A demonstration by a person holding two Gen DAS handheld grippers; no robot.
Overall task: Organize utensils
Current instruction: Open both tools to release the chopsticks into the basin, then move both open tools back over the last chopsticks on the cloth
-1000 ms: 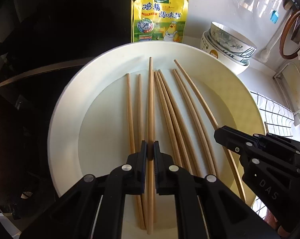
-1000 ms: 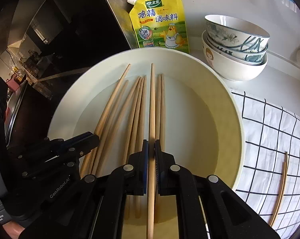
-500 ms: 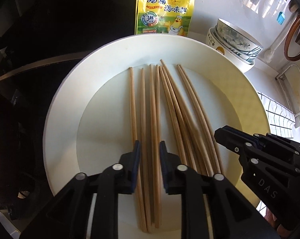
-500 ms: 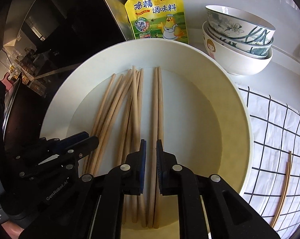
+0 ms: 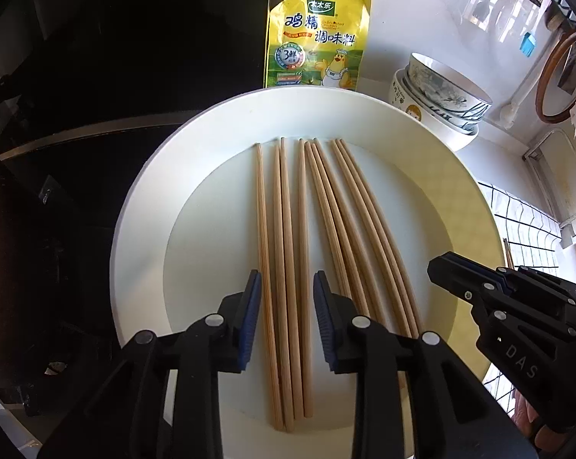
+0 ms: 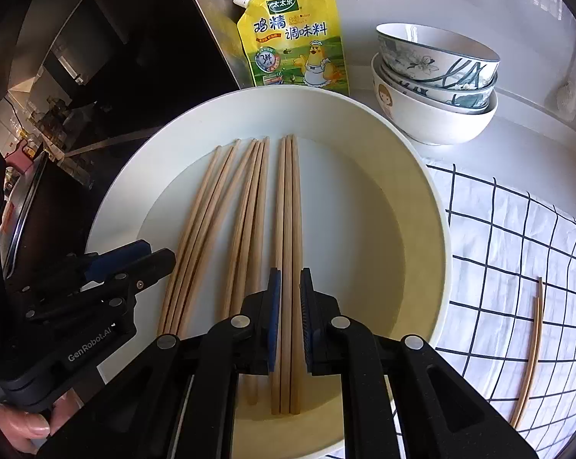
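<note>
Now we hover both tongs, left [image 5: 284, 302] and right [image 6: 288, 294], parted and empty, over chopsticks [image 5: 288, 267] on the plate [image 5: 142, 229]; next we probably fetch the pair on the cloth [image 6: 529, 352].

yellow seasoning pouch [image 5: 317, 38] | stacked bowls [image 6: 437, 80] | checked cloth [image 6: 517, 252]

— What sits on my white counter [image 6: 517, 134]?
— Big white plate [image 6: 421, 176] near; yellow seasoning pouch [image 6: 295, 34] far; stacked bowls [image 6: 433, 84] far right; checked cloth [image 6: 517, 252] right, two chopsticks [image 6: 531, 352] on it.
</note>
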